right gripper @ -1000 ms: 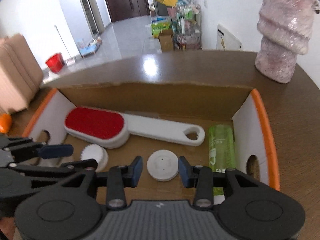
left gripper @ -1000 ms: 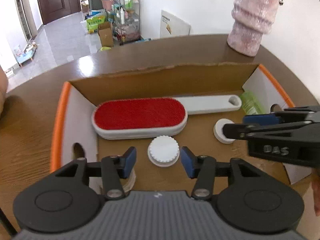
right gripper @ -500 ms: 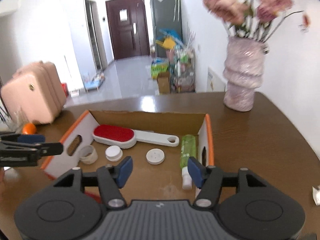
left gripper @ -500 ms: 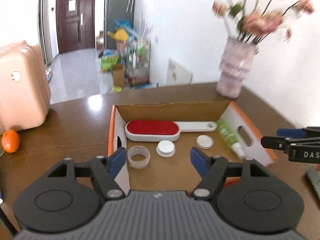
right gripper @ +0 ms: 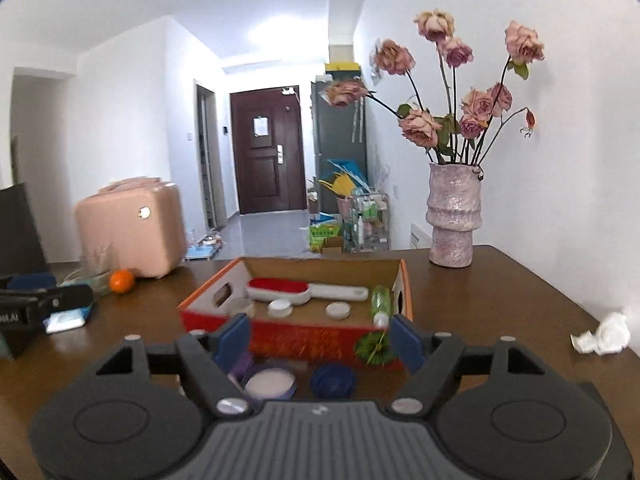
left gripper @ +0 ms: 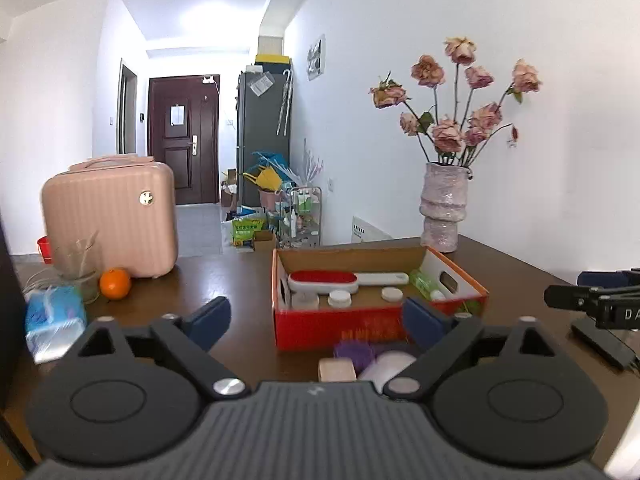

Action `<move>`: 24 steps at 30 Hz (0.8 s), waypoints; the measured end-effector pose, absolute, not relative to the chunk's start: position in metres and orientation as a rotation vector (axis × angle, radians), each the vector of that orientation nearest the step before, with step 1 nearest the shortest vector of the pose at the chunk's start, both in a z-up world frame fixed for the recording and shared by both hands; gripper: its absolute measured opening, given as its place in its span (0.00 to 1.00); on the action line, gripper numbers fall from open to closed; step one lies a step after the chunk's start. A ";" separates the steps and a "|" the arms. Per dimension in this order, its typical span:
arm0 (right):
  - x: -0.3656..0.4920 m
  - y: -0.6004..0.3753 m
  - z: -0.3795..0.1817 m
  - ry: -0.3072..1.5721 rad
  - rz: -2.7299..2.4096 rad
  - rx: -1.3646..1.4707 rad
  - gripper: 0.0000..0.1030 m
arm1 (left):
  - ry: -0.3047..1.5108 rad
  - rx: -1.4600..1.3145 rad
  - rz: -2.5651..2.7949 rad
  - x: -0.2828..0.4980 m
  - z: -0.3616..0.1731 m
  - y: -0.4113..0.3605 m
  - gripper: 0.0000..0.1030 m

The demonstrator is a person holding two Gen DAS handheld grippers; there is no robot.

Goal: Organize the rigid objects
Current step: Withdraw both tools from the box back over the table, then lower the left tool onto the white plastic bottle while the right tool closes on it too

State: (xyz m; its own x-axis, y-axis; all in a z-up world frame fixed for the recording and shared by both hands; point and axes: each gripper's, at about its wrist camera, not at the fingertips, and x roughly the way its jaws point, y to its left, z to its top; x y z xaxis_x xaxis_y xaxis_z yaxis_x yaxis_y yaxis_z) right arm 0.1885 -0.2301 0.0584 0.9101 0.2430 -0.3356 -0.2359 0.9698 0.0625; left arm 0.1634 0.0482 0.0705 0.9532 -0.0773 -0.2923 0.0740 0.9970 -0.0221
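Observation:
An orange cardboard box [left gripper: 360, 324] [right gripper: 304, 342] stands on the brown table. In it lie a red lint brush [left gripper: 324, 279] [right gripper: 278, 286], two white caps [left gripper: 339, 299] [right gripper: 338, 311], a clear ring [right gripper: 241, 306] and a green bottle [right gripper: 380, 300]. My left gripper [left gripper: 318, 318] is open and empty, held back from the box. My right gripper [right gripper: 320, 338] is open and empty, also back from the box. In front of the box lie a purple spiky ball [left gripper: 354, 351], a tan block [left gripper: 337, 370], a pale lilac lid [right gripper: 270, 385], a dark blue cap [right gripper: 333, 381] and a green spiky ball [right gripper: 374, 346].
A pink vase with dried roses [left gripper: 443, 208] [right gripper: 454, 216] stands behind the box at the right. A pink case [left gripper: 110, 220], an orange [left gripper: 115, 284], a glass and a blue tissue pack [left gripper: 54, 320] sit at the left. A crumpled tissue [right gripper: 604, 334] lies at the right.
Both grippers have pulled back and up from inside the box and opened wider. The whole box and the items in front of it have come into view.

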 end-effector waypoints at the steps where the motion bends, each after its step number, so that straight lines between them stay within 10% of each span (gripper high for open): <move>1: 0.177 -0.229 0.053 0.345 0.247 0.020 0.78 | 0.294 -0.017 -0.072 0.148 0.065 0.051 0.96; 10: 0.081 -0.228 -0.004 0.383 0.215 -0.028 0.81 | 0.368 -0.010 -0.091 0.056 0.006 0.053 0.96; 24: 0.106 -0.214 -0.038 0.495 0.218 -0.019 0.78 | 0.506 -0.035 -0.171 0.115 -0.027 0.047 0.86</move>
State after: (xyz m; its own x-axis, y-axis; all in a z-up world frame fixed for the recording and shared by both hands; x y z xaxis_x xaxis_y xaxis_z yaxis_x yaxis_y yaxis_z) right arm 0.1065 -0.2143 -0.0384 0.8573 0.2024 -0.4734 -0.2117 0.9767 0.0343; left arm 0.1145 0.0471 -0.0274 0.8608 -0.1716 -0.4791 0.1541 0.9851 -0.0759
